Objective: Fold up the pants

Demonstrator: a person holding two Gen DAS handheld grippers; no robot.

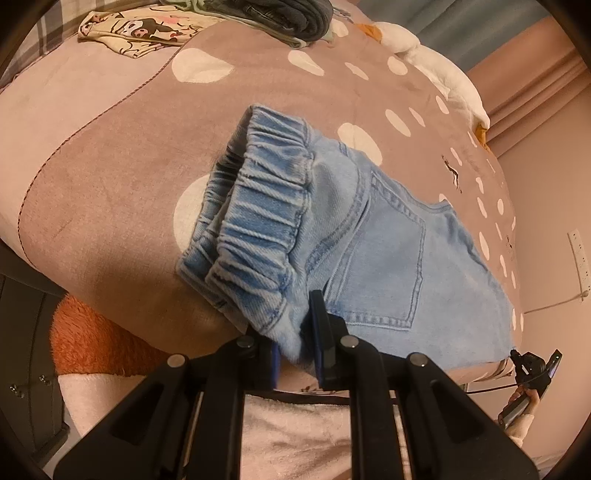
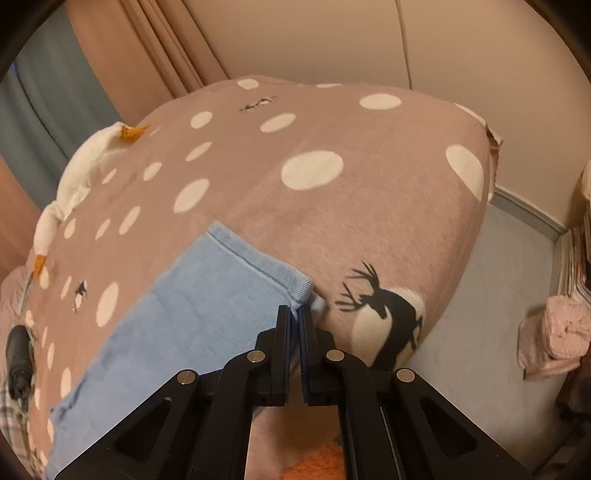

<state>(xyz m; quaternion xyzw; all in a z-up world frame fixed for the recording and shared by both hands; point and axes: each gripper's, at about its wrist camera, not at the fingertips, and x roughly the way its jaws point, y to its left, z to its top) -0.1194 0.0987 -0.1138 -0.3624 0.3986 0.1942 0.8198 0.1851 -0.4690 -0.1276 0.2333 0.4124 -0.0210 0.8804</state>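
Note:
Light blue denim pants (image 1: pixel 388 258) lie on a brown dotted blanket (image 1: pixel 110 177), elastic waistband (image 1: pixel 258 206) toward me and back pocket up. My left gripper (image 1: pixel 295 332) is shut on the near corner of the waistband. In the right wrist view the pants leg (image 2: pixel 192 314) stretches away to the left, and my right gripper (image 2: pixel 294 314) is shut on the corner of its hem (image 2: pixel 301 288). The right gripper also shows in the left wrist view (image 1: pixel 532 369) at the far end of the pants.
A printed cream garment (image 1: pixel 136 31) and a dark folded pile (image 1: pixel 288 14) lie at the blanket's far end. A white goose plush (image 2: pixel 77 177) lies along the far edge. An orange fluffy cloth (image 1: pixel 96 339) hangs below. Grey floor (image 2: pixel 498 295) lies to the right.

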